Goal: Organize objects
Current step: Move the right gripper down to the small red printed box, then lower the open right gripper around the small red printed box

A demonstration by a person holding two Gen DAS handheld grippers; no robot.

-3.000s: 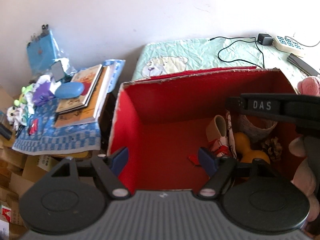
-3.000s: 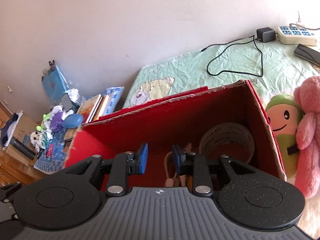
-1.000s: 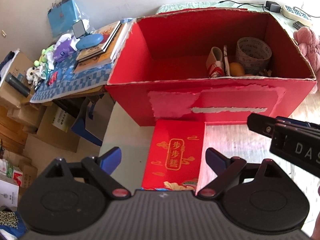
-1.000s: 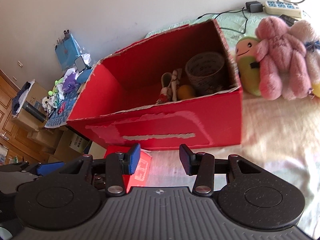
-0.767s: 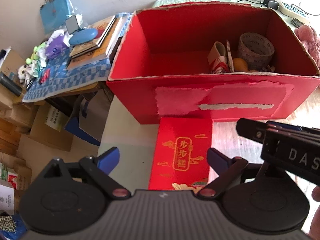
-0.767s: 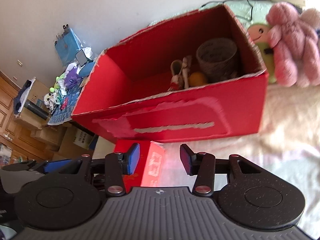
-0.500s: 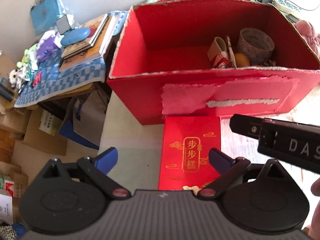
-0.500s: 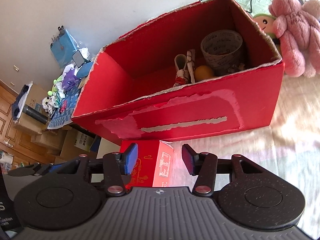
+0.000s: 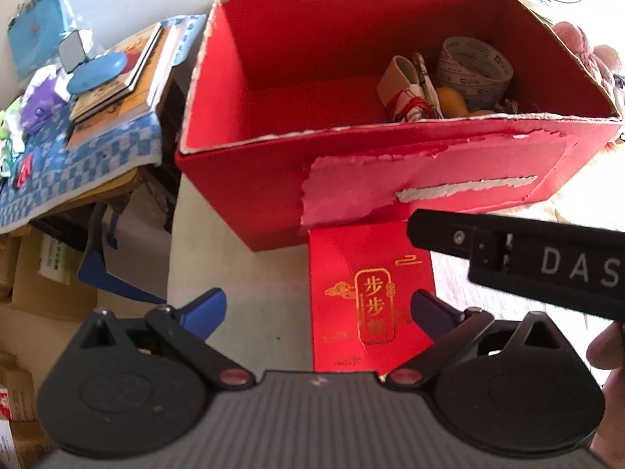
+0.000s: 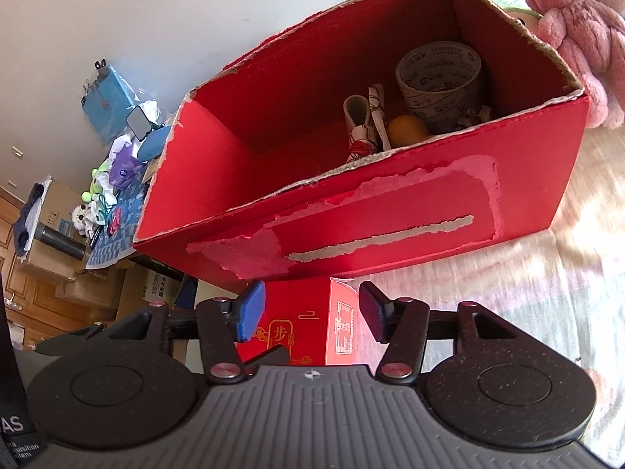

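- Directly ahead of the right gripper [image 10: 310,312], the small red box [image 10: 300,320] with gold characters lies between its two blue-padded fingers [image 10: 250,310], which stand spread apart; whether the pads touch the box's sides cannot be told.
- Seen from the left gripper [image 9: 318,310], the same small red box [image 9: 369,293] lies flat just ahead and a little toward its right finger, gold label facing up.
- Both of the left gripper's blue fingers [image 9: 205,308] are spread wide and hold nothing; the box sits inside that span, nearer the right pad.
- Just past the small box, touching or nearly touching its far end, stands the big red carton [image 9: 390,179], open at the top, with torn paper patches across its near wall.
- Inside the carton, toward the far right from either gripper, are a roll of printed tape [image 10: 439,74], a small orange ball [image 10: 406,129] and a white-and-red bundle [image 10: 363,129].
- From the left wrist view, the black body of the right gripper crosses in from the right, marked "DAS", just above the small box's right edge.
- Far right of the right gripper, beyond the carton, lies a pink plush toy [image 10: 578,35] on the pale bedding [image 10: 527,293].
- Far left of both grippers, a side table with a blue checked cloth [image 9: 74,160] bears stacked books [image 9: 125,74] and small clutter.
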